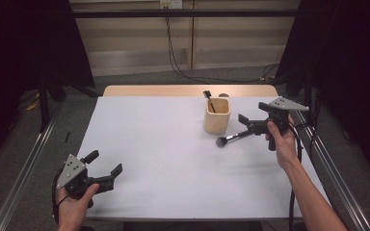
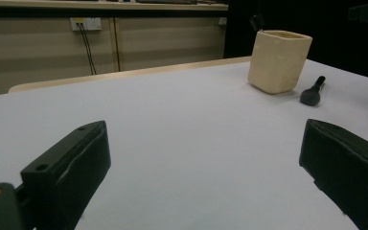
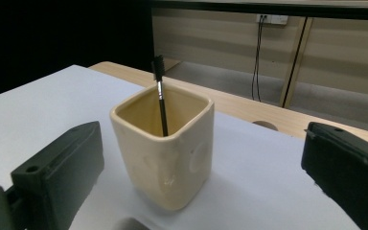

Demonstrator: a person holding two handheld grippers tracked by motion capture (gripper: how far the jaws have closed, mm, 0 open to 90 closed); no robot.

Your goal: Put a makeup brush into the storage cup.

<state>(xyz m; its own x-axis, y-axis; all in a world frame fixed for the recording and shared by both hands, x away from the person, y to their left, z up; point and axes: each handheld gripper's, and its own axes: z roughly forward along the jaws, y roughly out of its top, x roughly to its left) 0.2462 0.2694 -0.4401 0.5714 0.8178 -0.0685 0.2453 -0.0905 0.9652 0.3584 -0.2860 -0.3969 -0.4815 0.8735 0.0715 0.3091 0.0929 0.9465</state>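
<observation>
A cream square cup stands at the back right of the white table, with a thin black brush leaning inside it. A larger black makeup brush lies on the table just right of the cup, bristle head toward the middle. My right gripper hovers over that brush's handle end, jaws wide open. In the right gripper view the cup sits a little beyond the open jaws. My left gripper rests open near the front left corner, holding nothing. From there the cup and brush look far off.
A bare wooden strip runs along the table's back edge. Black cables hang from a wall socket behind it. Metal rails flank both sides, with dark curtains beyond.
</observation>
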